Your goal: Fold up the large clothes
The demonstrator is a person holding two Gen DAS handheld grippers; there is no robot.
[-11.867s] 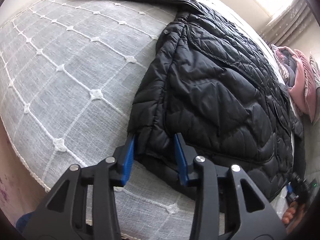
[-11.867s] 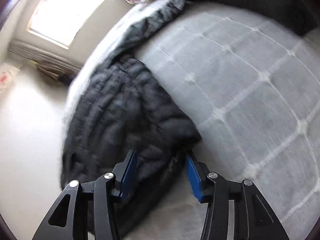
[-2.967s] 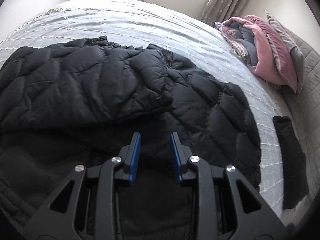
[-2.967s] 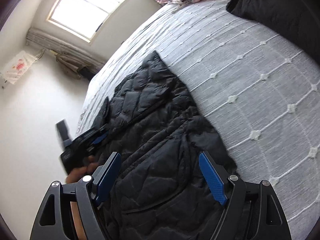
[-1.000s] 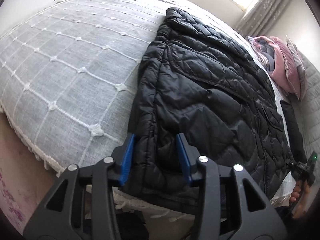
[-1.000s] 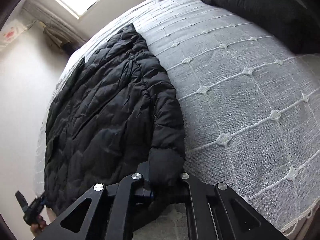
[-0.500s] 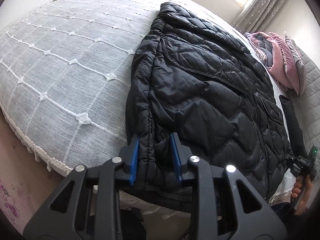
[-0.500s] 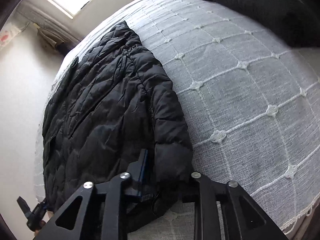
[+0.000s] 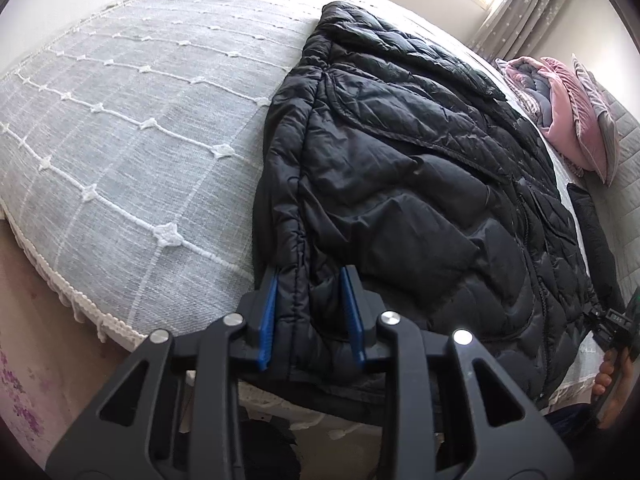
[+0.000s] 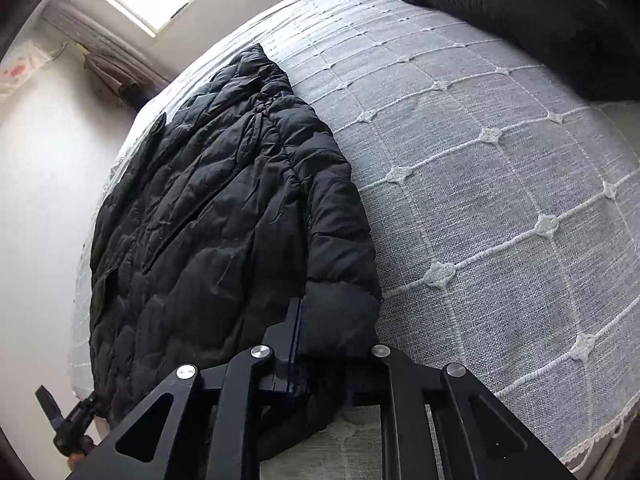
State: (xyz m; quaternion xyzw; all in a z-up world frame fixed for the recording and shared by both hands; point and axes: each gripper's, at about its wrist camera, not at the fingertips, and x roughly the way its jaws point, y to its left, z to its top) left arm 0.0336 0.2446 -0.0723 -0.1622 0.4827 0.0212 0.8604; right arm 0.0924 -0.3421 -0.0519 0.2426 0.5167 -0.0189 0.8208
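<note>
A black quilted puffer jacket (image 9: 420,168) lies flat on a grey bed with white grid stitching (image 9: 132,120), its hem at the near edge. My left gripper (image 9: 310,312) has its blue pads on either side of the jacket's left hem corner, jaws close against the fabric. In the right wrist view the same jacket (image 10: 208,216) lies left of centre. My right gripper (image 10: 332,344) is shut on the jacket's right hem corner, which bulges over the jaws.
Pink and grey pillows (image 9: 568,112) sit at the head of the bed. A folded black garment (image 10: 532,16) lies on the bedspread to the right of the jacket. The bed's fringed front edge (image 9: 80,304) runs just below the grippers.
My left gripper has closed in on the left hem corner over the last second. My right gripper stays clamped on the right corner and has shifted slightly.
</note>
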